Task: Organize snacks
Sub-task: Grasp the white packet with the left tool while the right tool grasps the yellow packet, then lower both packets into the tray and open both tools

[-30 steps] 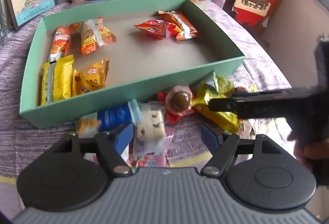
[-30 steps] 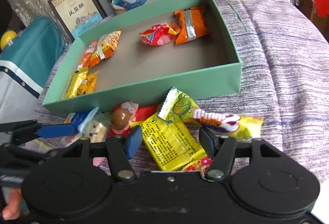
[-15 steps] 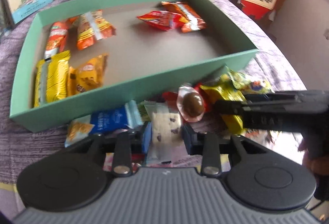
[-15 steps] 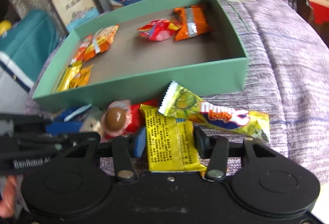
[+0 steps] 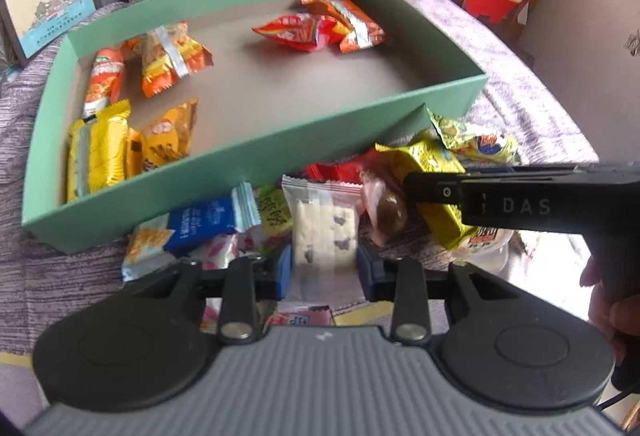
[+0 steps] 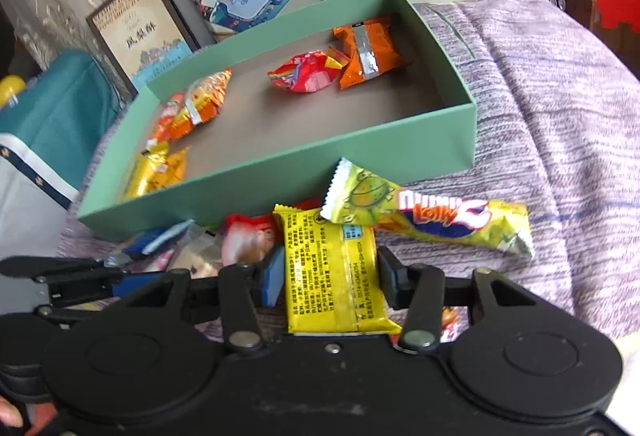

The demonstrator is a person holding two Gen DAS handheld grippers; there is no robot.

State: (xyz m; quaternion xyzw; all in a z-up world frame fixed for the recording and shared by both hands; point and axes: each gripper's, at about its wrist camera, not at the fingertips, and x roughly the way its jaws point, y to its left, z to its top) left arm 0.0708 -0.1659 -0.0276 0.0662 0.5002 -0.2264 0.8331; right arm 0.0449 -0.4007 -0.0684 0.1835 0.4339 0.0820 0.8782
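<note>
The lower end of the clear-wrapped white nougat bar disappears behind the grey ribbed gripper body. The black side of the other gripper covers part of the yellow foil snack packet. In the right wrist view, the round brown sweet in pink wrapper is blurred; the packet's small print is unreadable

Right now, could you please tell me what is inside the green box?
The green box holds yellow and orange packets at one end, red and orange packets at the other. Its near wall hides part of the floor.
</note>
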